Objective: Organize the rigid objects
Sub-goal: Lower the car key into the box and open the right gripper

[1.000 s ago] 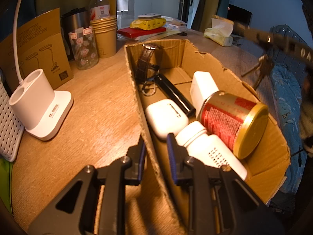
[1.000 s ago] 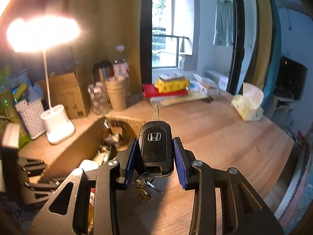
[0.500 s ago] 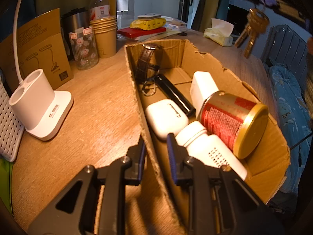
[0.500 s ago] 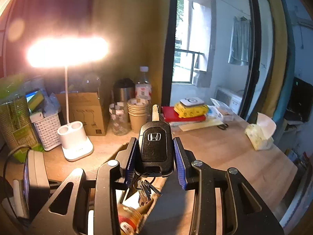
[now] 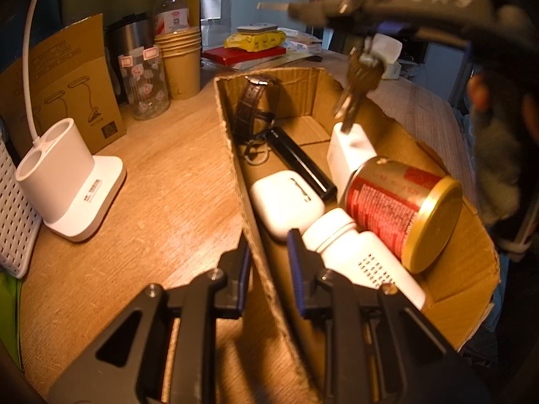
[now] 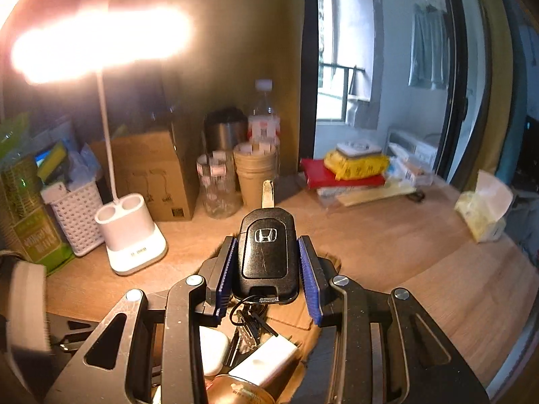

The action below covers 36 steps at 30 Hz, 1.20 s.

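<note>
- Cardboard box [image 5: 397, 141] already holds a watch [image 5: 251, 107], a black bar [image 5: 299, 165], a white case [image 5: 284, 202], a charger [image 5: 350, 151], a red can [image 5: 401, 205] and a pill bottle [image 5: 357, 252].
- Left gripper [image 5: 267, 262] pinches the box's near wall, steadying it.
- Right gripper [image 6: 266, 269] clamps the car key [image 6: 266, 252] above the box; its loose keys [image 5: 357, 84] dangle over the charger.
- Key's long axis runs along the fingers, blade pointing away, toward the paper cups [image 6: 256, 171].
- Likely left: lowering and releasing the key.

A black car key [image 6: 266, 256] sits between blue pads [image 6: 308, 279]; the red can [image 5: 397, 208] has a gold lid (white bottle [image 5: 357, 256] speckled with dots) in a brown cardboard box [image 5: 448, 282].
</note>
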Tool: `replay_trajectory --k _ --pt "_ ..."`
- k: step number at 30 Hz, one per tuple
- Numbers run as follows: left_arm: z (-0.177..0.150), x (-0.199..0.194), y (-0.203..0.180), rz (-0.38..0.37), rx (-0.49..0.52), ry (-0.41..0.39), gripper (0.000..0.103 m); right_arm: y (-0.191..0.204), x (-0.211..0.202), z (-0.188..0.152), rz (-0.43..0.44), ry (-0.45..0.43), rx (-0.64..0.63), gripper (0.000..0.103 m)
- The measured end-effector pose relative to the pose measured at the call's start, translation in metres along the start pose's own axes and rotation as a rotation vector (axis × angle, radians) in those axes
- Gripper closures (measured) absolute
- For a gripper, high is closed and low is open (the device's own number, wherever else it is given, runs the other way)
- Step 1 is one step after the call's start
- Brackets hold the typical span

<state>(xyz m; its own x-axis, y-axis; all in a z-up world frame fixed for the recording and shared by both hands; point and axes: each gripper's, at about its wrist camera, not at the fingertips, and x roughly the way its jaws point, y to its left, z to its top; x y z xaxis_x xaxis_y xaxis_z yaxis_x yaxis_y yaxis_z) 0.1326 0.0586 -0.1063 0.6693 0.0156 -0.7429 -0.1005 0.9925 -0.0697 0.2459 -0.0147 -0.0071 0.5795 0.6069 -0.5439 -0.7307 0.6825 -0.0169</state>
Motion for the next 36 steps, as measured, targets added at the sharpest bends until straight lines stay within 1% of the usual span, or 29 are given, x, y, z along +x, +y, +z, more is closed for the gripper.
replay_trajectory --k 3,10,17,21,22,23,24,26,28,29,30,33,35,36 --pt "0.000 0.000 0.000 0.001 0.001 0.000 0.081 -0.002 0.011 -0.008 -0.007 0.036 0.007 0.065" --pt "0.001 0.002 0.000 0.002 0.002 -0.002 0.081 -0.015 0.017 -0.022 -0.012 0.107 0.049 0.065" --pt "0.001 0.000 0.001 0.003 0.003 -0.001 0.081 -0.013 0.030 -0.038 -0.025 0.191 0.023 0.065" --pt "0.002 0.000 0.002 0.003 0.003 -0.001 0.081 -0.016 0.024 -0.037 -0.044 0.170 0.042 0.065" --pt "0.002 0.000 0.001 0.003 0.003 -0.001 0.081 -0.017 0.022 -0.036 -0.049 0.161 0.043 0.062" --pt "0.002 0.001 0.002 0.003 0.003 -0.001 0.081 -0.015 0.016 -0.036 -0.053 0.144 0.038 0.055" --pt "0.002 0.000 0.001 0.003 0.003 -0.001 0.081 -0.014 0.010 -0.036 -0.050 0.130 0.031 0.052" --pt "0.002 0.001 0.001 0.003 0.003 -0.001 0.081 -0.012 0.005 -0.036 -0.045 0.118 0.020 0.051" --pt "0.002 0.000 0.001 0.004 0.003 -0.001 0.081 -0.011 0.005 -0.038 -0.074 0.121 -0.002 0.051" --pt "0.002 0.001 0.001 0.003 0.003 -0.001 0.081 -0.012 0.007 -0.039 -0.107 0.121 -0.015 0.051" --pt "0.002 0.000 0.001 0.003 0.003 -0.001 0.081 -0.013 0.011 -0.042 -0.160 0.127 -0.036 0.051" --pt "0.001 0.000 0.001 0.005 0.005 -0.001 0.081 -0.015 0.014 -0.044 -0.267 0.097 -0.088 0.051" --pt "0.002 0.000 0.001 0.005 0.005 -0.002 0.081 -0.020 0.020 -0.043 -0.296 0.098 -0.095 0.051" --pt "0.001 0.000 0.000 0.005 0.005 -0.002 0.081 -0.024 0.025 -0.043 -0.299 0.115 -0.083 0.051"
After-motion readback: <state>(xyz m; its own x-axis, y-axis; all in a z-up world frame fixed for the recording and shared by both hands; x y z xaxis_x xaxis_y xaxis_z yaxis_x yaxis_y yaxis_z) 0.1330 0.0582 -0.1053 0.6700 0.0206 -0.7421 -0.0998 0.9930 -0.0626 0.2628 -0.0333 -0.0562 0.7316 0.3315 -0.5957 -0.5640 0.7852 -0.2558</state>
